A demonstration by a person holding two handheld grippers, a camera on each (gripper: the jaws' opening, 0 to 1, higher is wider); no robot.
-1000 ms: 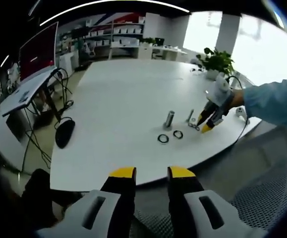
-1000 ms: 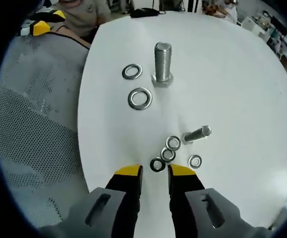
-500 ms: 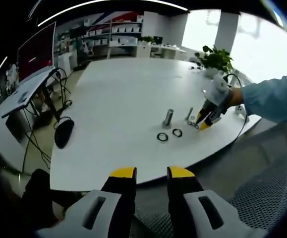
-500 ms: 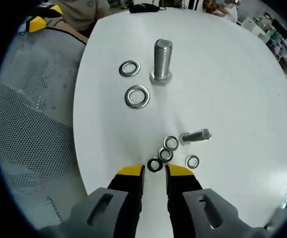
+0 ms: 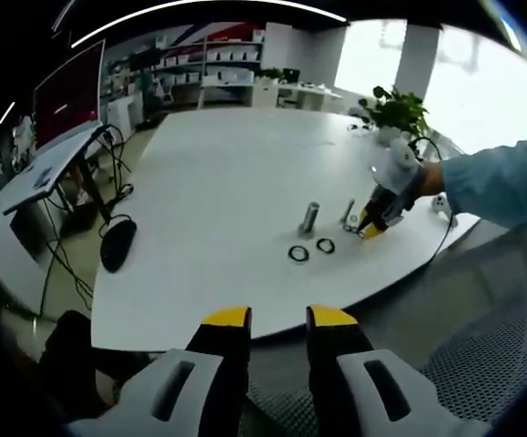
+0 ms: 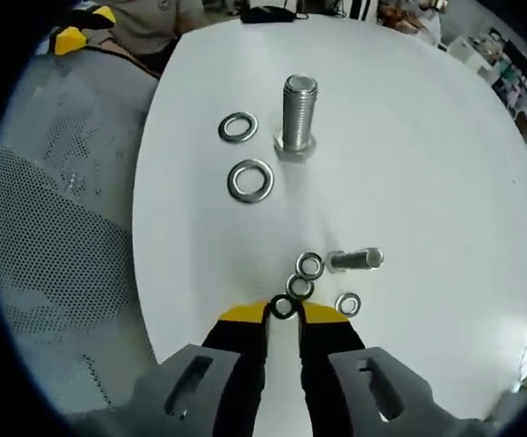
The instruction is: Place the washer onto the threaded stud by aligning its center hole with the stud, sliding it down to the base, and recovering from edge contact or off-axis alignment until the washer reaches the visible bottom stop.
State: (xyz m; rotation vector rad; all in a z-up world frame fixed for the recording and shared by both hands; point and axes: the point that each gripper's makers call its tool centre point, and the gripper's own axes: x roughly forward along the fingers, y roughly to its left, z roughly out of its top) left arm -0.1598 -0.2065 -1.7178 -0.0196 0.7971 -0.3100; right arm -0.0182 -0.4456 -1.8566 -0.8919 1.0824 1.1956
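Observation:
A large threaded stud (image 6: 299, 112) stands upright on its hex head on the white table (image 6: 427, 155). Two large washers (image 6: 238, 127) (image 6: 250, 179) lie flat to its left. A smaller bolt (image 6: 354, 259) lies on its side among three small washers (image 6: 309, 265). My right gripper (image 6: 284, 311) has its jaws closed in around a small dark washer (image 6: 284, 306) that lies on the table between the tips. In the left gripper view the stud (image 5: 310, 217) is far ahead and the right gripper (image 5: 370, 226) is down on the table beside it. My left gripper (image 5: 278, 319) hangs open off the table's edge.
A grey mesh chair (image 6: 54, 237) sits off the table's left edge in the right gripper view. A potted plant (image 5: 398, 114) stands on the far side of the table. A desk with a red screen (image 5: 67, 96) and cables is at the left.
The right gripper has moved forward and narrowed its jaws around the small dark washer, which lay just ahead of the tips before. The left gripper has stayed still.

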